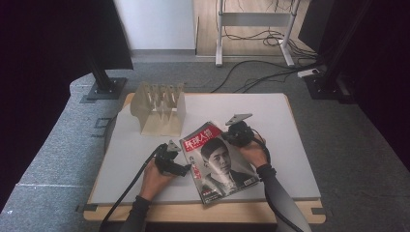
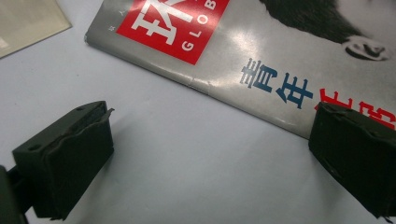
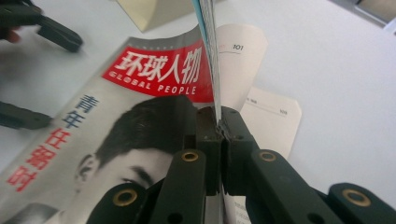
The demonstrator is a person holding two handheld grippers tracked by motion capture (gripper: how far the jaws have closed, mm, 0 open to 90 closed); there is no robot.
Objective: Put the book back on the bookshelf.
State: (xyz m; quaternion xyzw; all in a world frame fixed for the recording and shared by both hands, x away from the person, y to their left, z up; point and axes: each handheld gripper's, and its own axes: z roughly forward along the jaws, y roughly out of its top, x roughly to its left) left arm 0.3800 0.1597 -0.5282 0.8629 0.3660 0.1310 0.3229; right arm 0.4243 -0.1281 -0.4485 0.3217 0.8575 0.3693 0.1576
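The right gripper (image 3: 219, 133) is clamped on the lifted open edge of the magazine (image 1: 220, 162), whose spine side is seen lying on the table (image 1: 290, 145). The left gripper (image 2: 205, 154) is held wide apart and empty at the spine. The rack (image 1: 159, 108) stands apart; any filing there seemingly remains undone.

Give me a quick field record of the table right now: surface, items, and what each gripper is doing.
surface: white table top
magazine: lies near the front edge, cover up, red title block
rack: beige slotted stand, behind the magazine toward the left
left gripper: open, jaws wide apart at the magazine's left edge
right gripper: shut on the magazine's right edge, lifting it so that inner pages show
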